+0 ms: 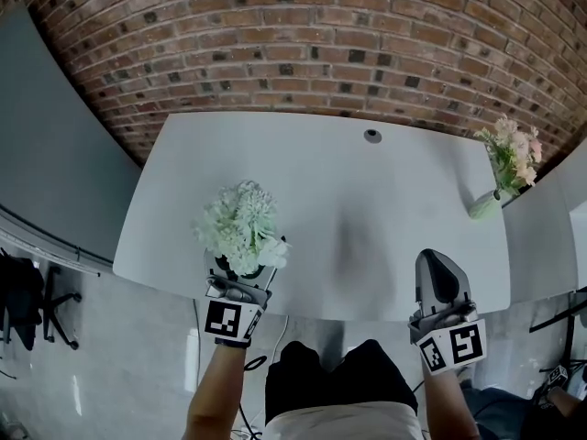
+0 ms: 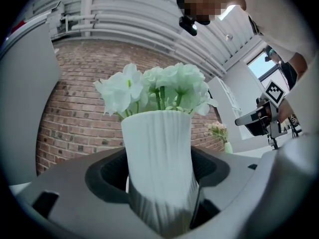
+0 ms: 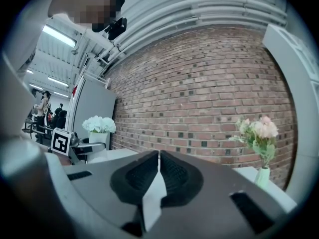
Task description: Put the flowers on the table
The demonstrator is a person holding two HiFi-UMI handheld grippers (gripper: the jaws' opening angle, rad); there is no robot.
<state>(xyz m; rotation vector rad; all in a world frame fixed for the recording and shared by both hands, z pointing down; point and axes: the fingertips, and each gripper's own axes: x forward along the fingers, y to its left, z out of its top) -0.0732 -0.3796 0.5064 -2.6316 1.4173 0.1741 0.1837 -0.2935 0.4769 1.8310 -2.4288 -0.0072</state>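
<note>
Left gripper view: left gripper [image 2: 160, 176] clamps ribbed white vase [image 2: 158, 148], pale flowers [image 2: 167, 86]; right gripper [image 3: 159, 158] closed, empty.

The worktop [image 1: 321, 181] is plain pale grey-white. Behind it the brick wall [image 1: 303, 35] is red-brown with light mortar and scattered darker bricks. The flowers [image 1: 240, 223] at the worktop's near edge are white tinged pale green, in a white ribbed vase [image 2: 159, 168]. At its right end, pink and cream blooms [image 1: 515, 149] fill a pale green vase [image 1: 483, 205].

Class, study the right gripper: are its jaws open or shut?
Shut. In its own view the right gripper shows both jaws meeting at the tips, with nothing held between them.
</note>
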